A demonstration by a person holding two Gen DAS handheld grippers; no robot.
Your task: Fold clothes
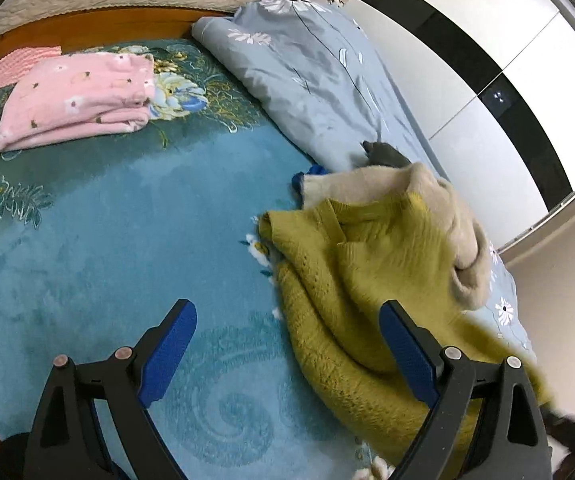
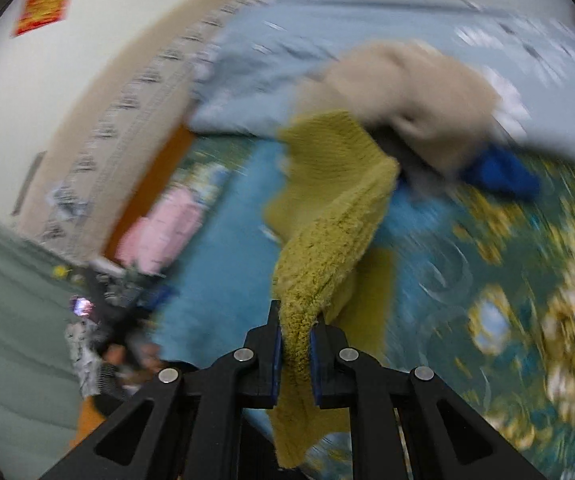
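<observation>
A mustard-yellow knit sweater (image 1: 363,280) lies crumpled on the teal floral bedspread (image 1: 127,232), leaning on a beige fleece garment (image 1: 439,216). My left gripper (image 1: 287,316) hovers open over the bedspread, its right finger above the sweater's edge, nothing between the blue pads. In the blurred right wrist view my right gripper (image 2: 295,332) is shut on a strip of the yellow sweater (image 2: 327,208), which stretches up from the pile. The beige garment (image 2: 407,92) and a blue item (image 2: 503,180) lie behind it.
A folded pink floral garment (image 1: 75,100) rests at the far left of the bed by the wooden headboard (image 1: 87,28). A grey-blue floral quilt (image 1: 315,76) is bunched along the right side. White and black wardrobe doors (image 1: 487,72) stand beyond the bed.
</observation>
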